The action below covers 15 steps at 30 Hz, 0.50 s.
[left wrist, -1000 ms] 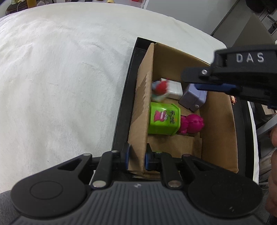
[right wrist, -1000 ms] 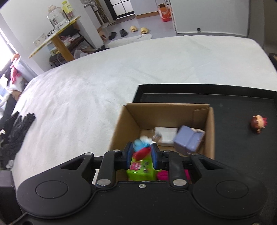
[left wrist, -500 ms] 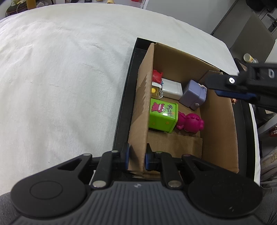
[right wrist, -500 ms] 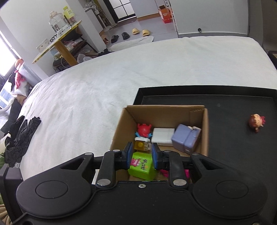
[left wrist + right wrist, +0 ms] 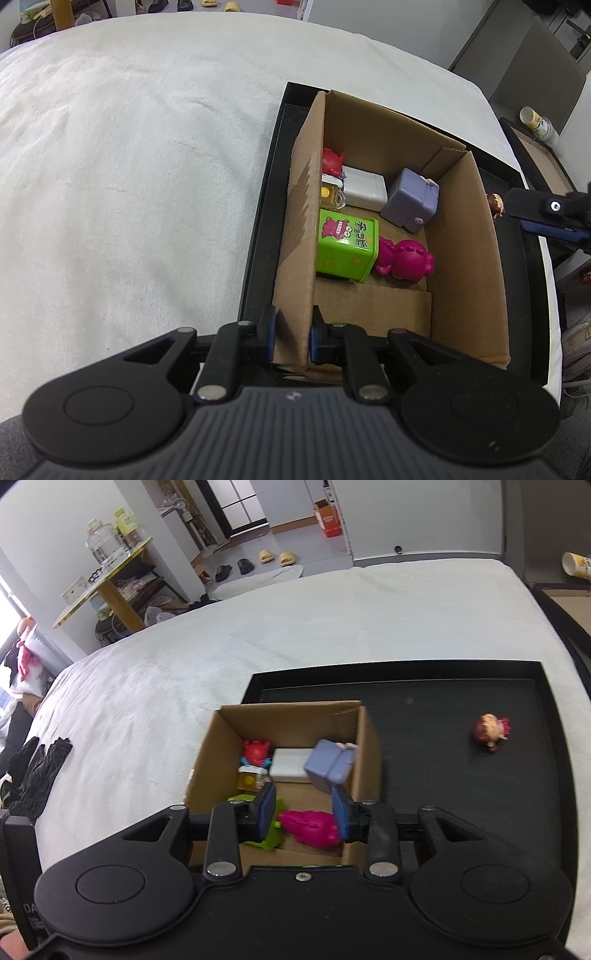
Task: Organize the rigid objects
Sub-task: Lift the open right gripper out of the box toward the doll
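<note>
An open cardboard box (image 5: 461,240) stands on a black tray (image 5: 480,794). My left gripper (image 5: 291,332) is shut on the box's near left wall. Inside lie a green tin (image 5: 347,247), a pink figure (image 5: 406,258), a lilac toy (image 5: 410,199), a white block (image 5: 364,186) and a red figure on a yellow base (image 5: 332,158). Above the box's near right part (image 5: 288,712), my right gripper (image 5: 303,810) has its jaws opening with nothing between them. A small brown-haired doll (image 5: 489,731) lies on the tray, right of the box.
The tray rests on a white plush cover (image 5: 147,709). Black gloves (image 5: 37,771) lie at its far left edge. A cup (image 5: 576,565) stands beyond the right edge. A wooden side table (image 5: 107,587) with jars stands behind.
My right gripper let go of the red figure, which now stands in the box's far left corner. It then drew away to the right and its jaws parted. The left gripper held still.
</note>
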Available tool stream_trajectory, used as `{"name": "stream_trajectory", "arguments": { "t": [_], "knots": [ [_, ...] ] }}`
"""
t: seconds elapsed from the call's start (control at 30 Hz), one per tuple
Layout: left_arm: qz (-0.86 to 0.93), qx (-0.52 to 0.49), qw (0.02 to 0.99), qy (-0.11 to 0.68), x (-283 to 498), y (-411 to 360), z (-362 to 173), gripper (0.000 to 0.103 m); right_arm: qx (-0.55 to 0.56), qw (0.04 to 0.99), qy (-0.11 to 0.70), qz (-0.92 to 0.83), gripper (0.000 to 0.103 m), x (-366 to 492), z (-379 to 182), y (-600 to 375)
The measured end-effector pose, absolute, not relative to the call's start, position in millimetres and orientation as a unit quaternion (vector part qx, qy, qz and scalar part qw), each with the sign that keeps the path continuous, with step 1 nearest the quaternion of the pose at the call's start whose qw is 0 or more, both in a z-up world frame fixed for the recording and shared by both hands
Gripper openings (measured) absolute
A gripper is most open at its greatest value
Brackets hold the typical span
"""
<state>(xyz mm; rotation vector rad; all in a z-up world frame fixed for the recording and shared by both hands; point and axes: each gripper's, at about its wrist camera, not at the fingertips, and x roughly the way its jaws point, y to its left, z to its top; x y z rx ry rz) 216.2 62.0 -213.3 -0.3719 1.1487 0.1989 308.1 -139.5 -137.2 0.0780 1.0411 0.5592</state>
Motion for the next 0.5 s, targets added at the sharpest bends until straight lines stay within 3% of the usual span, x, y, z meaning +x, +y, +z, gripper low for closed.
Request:
{"name": "stream_trajectory", "arguments": {
  "t": [0.5],
  "knots": [
    [0.107, -0.167, 0.817, 0.542, 217, 57, -212, 0.015, 0.054, 0.841, 0.481, 0.242, 0.062, 316, -152, -193]
  ]
}}
